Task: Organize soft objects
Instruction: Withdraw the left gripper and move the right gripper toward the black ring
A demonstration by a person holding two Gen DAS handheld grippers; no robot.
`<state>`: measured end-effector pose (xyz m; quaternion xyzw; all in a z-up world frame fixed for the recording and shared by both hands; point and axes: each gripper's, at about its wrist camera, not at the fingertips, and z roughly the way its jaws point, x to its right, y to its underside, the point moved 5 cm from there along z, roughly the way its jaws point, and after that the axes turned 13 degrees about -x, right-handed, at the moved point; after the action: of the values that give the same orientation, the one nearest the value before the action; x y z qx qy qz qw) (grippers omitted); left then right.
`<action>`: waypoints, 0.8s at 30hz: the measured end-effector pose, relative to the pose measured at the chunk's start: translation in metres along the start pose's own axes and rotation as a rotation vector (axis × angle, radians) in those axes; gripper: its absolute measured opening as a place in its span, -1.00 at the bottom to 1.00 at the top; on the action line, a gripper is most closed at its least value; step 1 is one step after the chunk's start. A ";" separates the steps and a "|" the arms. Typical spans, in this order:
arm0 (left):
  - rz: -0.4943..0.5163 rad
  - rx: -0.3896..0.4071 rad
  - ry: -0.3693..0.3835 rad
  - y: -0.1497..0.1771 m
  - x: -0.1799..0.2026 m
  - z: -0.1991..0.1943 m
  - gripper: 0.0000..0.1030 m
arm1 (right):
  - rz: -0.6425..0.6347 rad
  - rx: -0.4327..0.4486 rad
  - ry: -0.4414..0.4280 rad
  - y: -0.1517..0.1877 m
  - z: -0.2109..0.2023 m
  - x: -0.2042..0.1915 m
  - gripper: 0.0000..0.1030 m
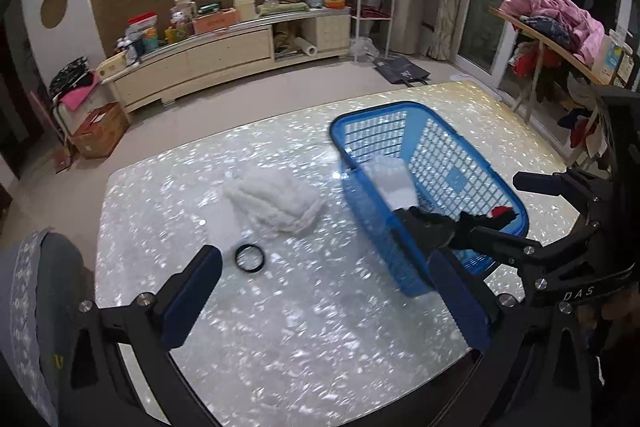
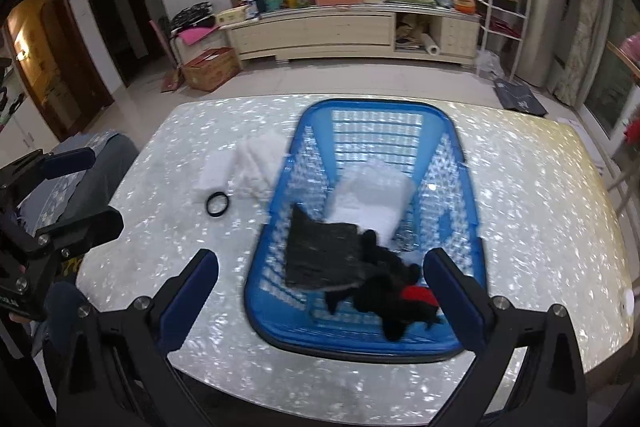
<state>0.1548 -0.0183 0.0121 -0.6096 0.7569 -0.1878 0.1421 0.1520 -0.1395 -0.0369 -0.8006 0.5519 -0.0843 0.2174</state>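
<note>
- Basket (image 2: 472, 187) blurred, blue, holding white cloth (image 2: 372, 199) and dark garments (image 2: 324, 255), shapes unclear.
- Left gripper (image 1: 324, 295) and right gripper (image 2: 324, 291): fingers spread, pinching nothing.
- White towel (image 1: 276, 203) on desk (image 1: 280, 327), left of basket.

From my remote seat I count one blue basket (image 2: 464, 163) on one pearly table (image 2: 540, 211). Inside it: one white folded cloth (image 2: 372, 203), one dark knitted piece (image 2: 324, 255), and one black item with a red patch (image 2: 396, 291) (it may be more than one piece, I can't tell). Outside the basket lie one white fluffy cloth (image 1: 276, 199) and one black ring (image 1: 250, 258). Two grippers: left gripper (image 1: 324, 303), right gripper (image 2: 320, 303).
</note>
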 end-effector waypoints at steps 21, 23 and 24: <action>-0.210 -0.068 -0.046 0.066 -0.127 0.015 1.00 | -0.216 -0.110 -0.048 -0.040 0.071 -0.115 0.99; -0.225 -0.081 -0.047 0.072 -0.137 0.022 1.00 | -0.234 -0.132 -0.043 -0.040 0.084 -0.125 0.99; -0.231 -0.089 -0.048 0.075 -0.142 0.026 1.00 | -0.244 -0.141 -0.034 -0.042 0.090 -0.129 0.98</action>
<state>0.1322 0.1310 -0.0473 -0.7028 0.6855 -0.1547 0.1103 0.1723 0.0149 -0.0852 -0.8764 0.4514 -0.0575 0.1580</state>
